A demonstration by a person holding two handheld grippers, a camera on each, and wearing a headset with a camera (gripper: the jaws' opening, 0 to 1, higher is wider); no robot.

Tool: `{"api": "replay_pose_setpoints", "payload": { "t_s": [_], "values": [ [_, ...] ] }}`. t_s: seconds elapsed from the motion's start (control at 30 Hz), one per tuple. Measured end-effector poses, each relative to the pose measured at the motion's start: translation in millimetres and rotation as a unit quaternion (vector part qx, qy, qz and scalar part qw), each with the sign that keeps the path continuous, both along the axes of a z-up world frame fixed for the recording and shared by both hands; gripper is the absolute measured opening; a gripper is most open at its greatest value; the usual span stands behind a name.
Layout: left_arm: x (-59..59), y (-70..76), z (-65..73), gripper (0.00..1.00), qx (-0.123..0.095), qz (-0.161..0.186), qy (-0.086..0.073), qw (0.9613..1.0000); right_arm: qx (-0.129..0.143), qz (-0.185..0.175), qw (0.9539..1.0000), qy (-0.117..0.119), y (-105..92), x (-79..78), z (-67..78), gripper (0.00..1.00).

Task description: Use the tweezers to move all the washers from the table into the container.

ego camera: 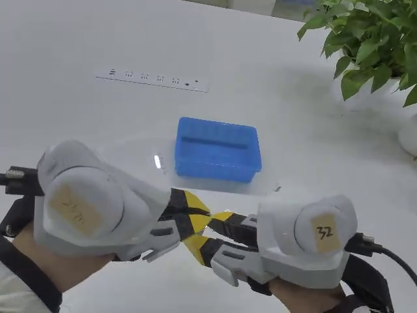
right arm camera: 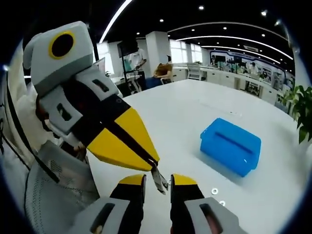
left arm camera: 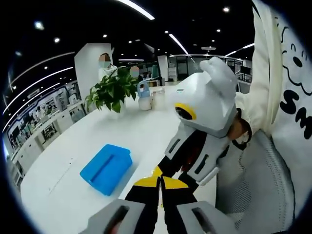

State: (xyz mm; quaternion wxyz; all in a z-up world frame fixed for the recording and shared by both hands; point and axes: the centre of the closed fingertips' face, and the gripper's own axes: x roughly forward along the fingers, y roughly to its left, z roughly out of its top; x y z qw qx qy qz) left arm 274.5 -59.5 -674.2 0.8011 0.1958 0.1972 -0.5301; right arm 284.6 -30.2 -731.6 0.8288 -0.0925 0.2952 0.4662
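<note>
The blue container (ego camera: 218,149) stands open on the white table (ego camera: 78,124), beyond both grippers. My left gripper (ego camera: 207,218) is shut on the thin metal tweezers (right arm camera: 158,179), whose tip pokes out of its yellow jaws. My right gripper (right arm camera: 157,181) faces it tip to tip, open, its jaws standing either side of the tweezers' tip without closing on it. Two small washers (right arm camera: 214,191) lie on the table near the container (right arm camera: 230,145). A small speck (ego camera: 277,189) by the container's front right corner may be one of them.
A white power strip (ego camera: 151,78) lies at the far side of the table. A leafy plant (ego camera: 371,39) in a white pot stands at the back right. A grey mesh chair (left arm camera: 258,185) is close behind the right gripper (left arm camera: 161,169).
</note>
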Motion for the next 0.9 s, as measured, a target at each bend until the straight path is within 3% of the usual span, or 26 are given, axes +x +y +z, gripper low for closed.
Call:
{"api": "replay_pose_setpoints", "payload": {
  "t_s": [0.07, 0.2, 0.47, 0.6, 0.7, 0.77, 0.83, 0.9],
  "values": [
    [-0.3, 1.0, 1.4, 0.0, -0.001, -0.004, 0.0, 1.0, -0.006, 0.006, 0.9998, -0.017, 1.6, 5.6, 1.0, 0.14],
    [3.5, 4.6, -1.3, 0.0, 0.008, -0.004, -0.007, 0.9999, -0.001, 0.014, 0.9999, -0.009, 5.6, 10.8, -0.7, 0.12],
    [9.4, 9.0, -17.0, 0.0, 0.034, 0.001, -0.013, 0.9993, -0.017, 0.037, 0.9992, -0.008, 15.3, 14.5, -18.1, 0.07],
    [14.1, 12.8, -20.9, 0.0, 0.038, 0.013, -0.019, 0.999, -0.026, 0.05, 0.9982, -0.02, 20.8, 17.3, -22.2, 0.06],
    [21.4, 18.0, -27.1, 0.0, 0.035, 0.049, -0.013, 0.9981, -0.034, 0.056, 0.9977, -0.021, 24.0, 19.7, -28.0, 0.05],
    [26.0, 20.7, -28.5, 0.0, 0.019, 0.078, -0.011, 0.9967, -0.036, 0.055, 0.9976, -0.02, 26.3, 21.8, -29.5, 0.04],
    [25.9, 22.8, -30.6, 0.0, 0.012, 0.083, -0.011, 0.9964, -0.035, 0.053, 0.9978, -0.019, 26.5, 23.9, -29.8, 0.04],
    [27.5, 30.8, -35.8, 0.04, 0.016, 0.11, 0.003, 0.9938, -0.026, 0.044, 0.9986, -0.014, 25.9, 26.8, -27.6, 0.04]
  ]
}}
